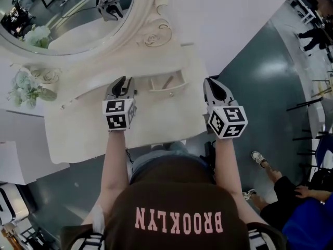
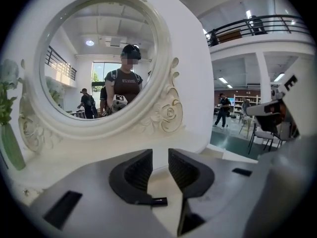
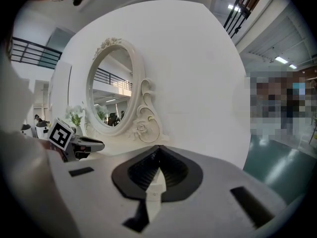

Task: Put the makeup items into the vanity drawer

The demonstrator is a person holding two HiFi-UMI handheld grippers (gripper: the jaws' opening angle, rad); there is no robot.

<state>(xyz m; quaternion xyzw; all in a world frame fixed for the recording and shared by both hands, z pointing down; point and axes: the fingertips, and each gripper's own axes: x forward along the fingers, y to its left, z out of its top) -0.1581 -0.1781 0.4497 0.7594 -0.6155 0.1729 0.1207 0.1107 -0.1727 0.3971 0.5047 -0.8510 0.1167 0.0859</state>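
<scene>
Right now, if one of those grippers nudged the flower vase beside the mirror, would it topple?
Probably tippy: the vase looks tall and slim, with flowers spreading wider above it. It looks like glass, so likely slippery and breakable. The mirror frame beside it might catch it.

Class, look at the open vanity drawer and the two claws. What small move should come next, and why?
Probably bring the left claw to the front of the drawer and push it shut. The drawer stands open with a thin item inside. Both claws hold nothing, the right claw is closed, and I can see no loose makeup on the tabletop.
</scene>
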